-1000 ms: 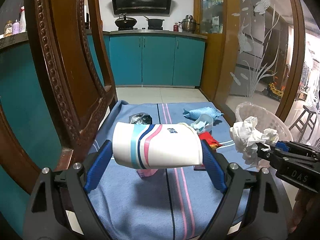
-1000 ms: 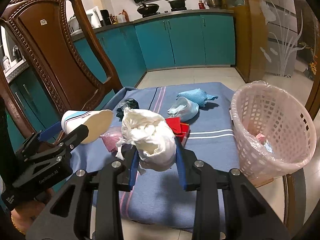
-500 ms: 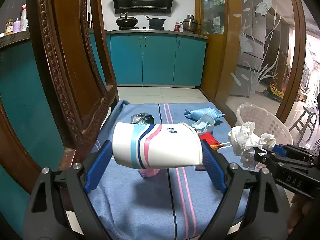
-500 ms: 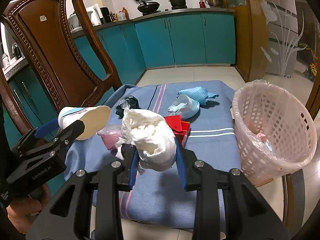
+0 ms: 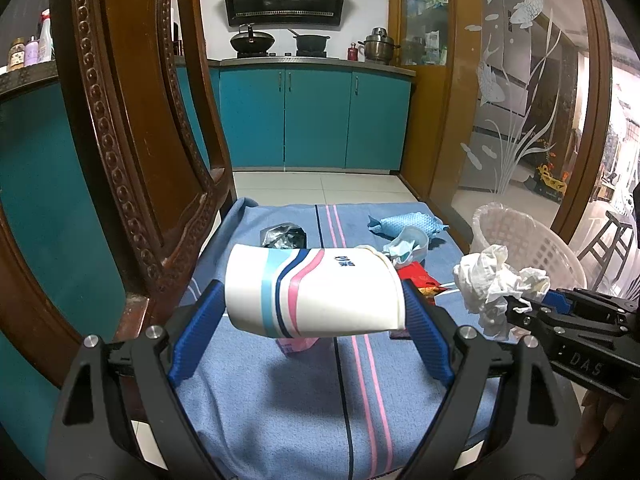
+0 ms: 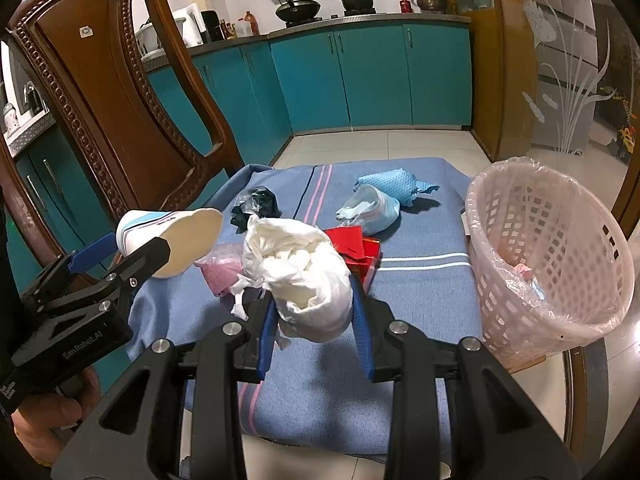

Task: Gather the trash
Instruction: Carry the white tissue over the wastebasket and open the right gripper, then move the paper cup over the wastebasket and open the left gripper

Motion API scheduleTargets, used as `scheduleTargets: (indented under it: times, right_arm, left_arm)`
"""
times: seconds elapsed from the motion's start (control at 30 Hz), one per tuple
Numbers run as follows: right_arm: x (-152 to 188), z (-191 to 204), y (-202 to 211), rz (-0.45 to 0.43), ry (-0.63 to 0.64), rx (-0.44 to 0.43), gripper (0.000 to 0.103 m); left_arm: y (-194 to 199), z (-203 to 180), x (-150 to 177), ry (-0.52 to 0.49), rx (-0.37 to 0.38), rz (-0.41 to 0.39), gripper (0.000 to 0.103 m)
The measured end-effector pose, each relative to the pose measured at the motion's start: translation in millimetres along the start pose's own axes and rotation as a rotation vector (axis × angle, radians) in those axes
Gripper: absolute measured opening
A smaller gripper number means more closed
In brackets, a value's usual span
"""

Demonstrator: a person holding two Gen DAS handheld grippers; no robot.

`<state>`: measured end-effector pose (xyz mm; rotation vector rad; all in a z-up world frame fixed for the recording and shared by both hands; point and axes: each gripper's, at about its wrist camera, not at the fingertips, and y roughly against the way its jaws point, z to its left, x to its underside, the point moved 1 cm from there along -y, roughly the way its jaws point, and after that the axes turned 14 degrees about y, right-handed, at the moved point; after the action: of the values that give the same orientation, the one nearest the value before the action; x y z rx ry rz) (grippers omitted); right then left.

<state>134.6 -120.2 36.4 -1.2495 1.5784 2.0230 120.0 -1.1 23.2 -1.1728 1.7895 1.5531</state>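
My left gripper (image 5: 312, 304) is shut on a white paper cup (image 5: 312, 290) with blue and pink stripes, held sideways above the blue cloth (image 5: 280, 408). It also shows in the right wrist view (image 6: 176, 236). My right gripper (image 6: 314, 300) is shut on a crumpled white tissue wad (image 6: 304, 280), held above the cloth; the wad also shows in the left wrist view (image 5: 492, 284). A pink-lined white basket (image 6: 548, 264) stands at the right with some trash inside. On the cloth lie a pink wrapper (image 6: 222, 270), red packaging (image 6: 354, 246), a black wrapper (image 6: 256, 204), a face mask (image 6: 368, 210) and a blue rag (image 6: 390, 186).
A carved wooden chair (image 6: 108, 92) stands at the left of the cloth-covered table. Teal kitchen cabinets (image 6: 368, 76) lie beyond a tiled floor. A glass partition with a wooden frame (image 5: 516, 92) is at the right.
Both grippers have lifted slightly and drawn back with their loads; the tissue wad sits a little closer to the cup. The trash on the cloth has not moved.
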Motion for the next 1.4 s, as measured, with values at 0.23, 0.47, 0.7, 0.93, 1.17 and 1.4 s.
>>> scheduleTargets:
  times: [0.23, 0.47, 0.7, 0.93, 1.17, 1.4]
  right_arm:
    - [-11, -24, 31, -0.148, -0.040, 0.069, 0.034]
    - [-5, -133, 49, -0.219, -0.256, 0.265, 0.040]
    - [14, -180, 36, -0.179, -0.440, 0.279, 0.070]
    - [24, -158, 116, -0.494, -0.465, 0.340, 0.097]
    - [46, -193, 139, -0.579, -0.625, 0.399, 0.097]
    - [56, -205, 152, -0.626, -0.670, 0.416, 0.097]
  left_arm:
    - [-1, 1, 0, 0.002, 0.001, 0.001, 0.087]
    - [-2, 4, 2, 0.000, 0.007, 0.005, 0.087]
    - [-6, 1, 2, -0.008, 0.015, 0.015, 0.087]
    - [-4, -21, 15, -0.077, 0.078, 0.047, 0.087]
    - [-7, -137, 5, -0.174, 0.289, 0.077, 0.087]
    - [-39, -254, -16, -0.227, 0.482, 0.101, 0.099]
